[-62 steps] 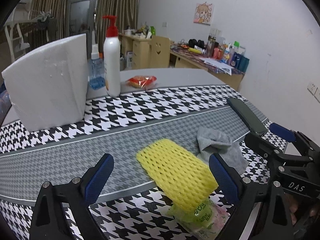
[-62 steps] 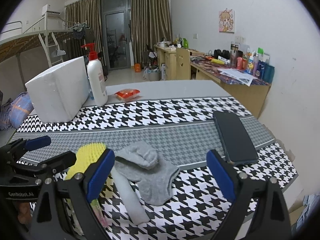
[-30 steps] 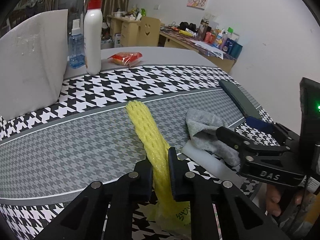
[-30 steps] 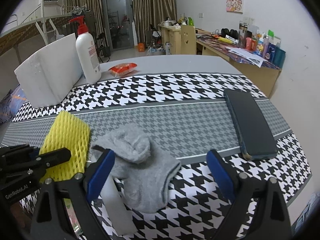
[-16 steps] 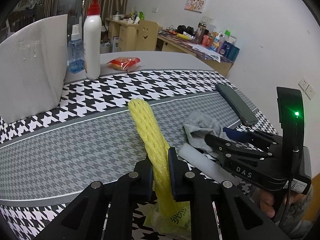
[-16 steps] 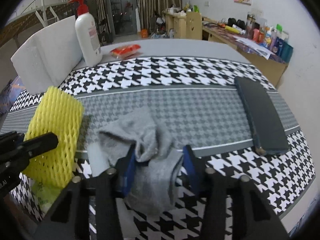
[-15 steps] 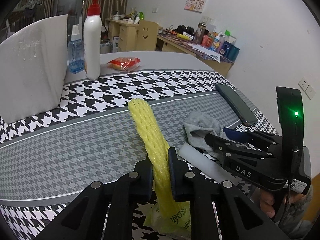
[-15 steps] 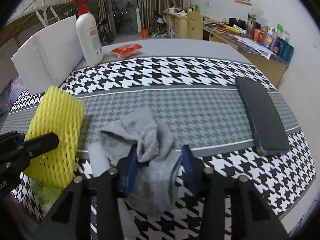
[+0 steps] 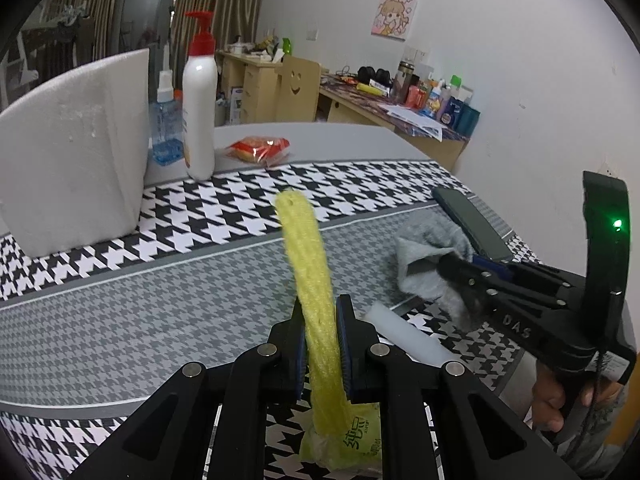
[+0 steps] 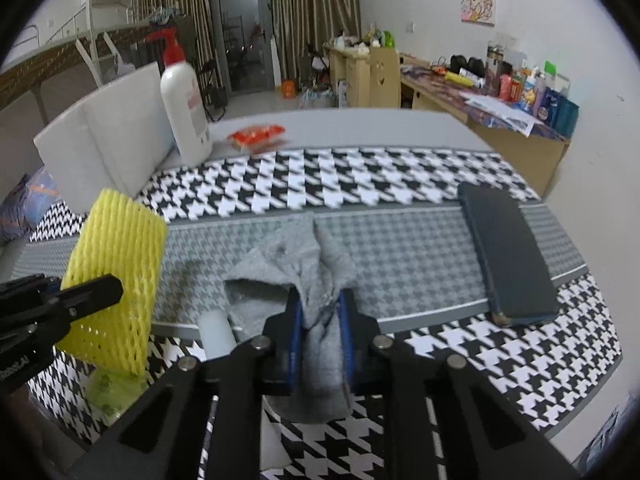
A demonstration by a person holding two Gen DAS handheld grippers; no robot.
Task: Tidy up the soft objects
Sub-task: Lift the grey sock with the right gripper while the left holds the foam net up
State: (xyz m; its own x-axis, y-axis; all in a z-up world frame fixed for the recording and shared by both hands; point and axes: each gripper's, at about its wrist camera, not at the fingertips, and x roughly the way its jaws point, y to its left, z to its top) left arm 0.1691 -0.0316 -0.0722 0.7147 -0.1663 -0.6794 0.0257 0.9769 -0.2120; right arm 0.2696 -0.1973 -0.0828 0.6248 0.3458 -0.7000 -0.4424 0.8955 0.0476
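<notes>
Both tongs are matte black linkages studded with round silver screws, with blue pads lining the fingertips. The right tongs (image 9: 452, 268) carry white "DAS" lettering and a tall black housing with a small green light — the left tongs (image 9: 320, 344) look alike.

Left wrist view: sits low behind its own fingers, looks down and across the houndstooth table (image 9: 224, 216) toward the white pump bottle (image 9: 199, 106). Right wrist view: close alongside, same slant, same bottle (image 10: 185, 110) ahead. Shared: table, bottle, foam block (image 9: 72, 148), dark phone (image 10: 506, 256), far desk wall.
</notes>
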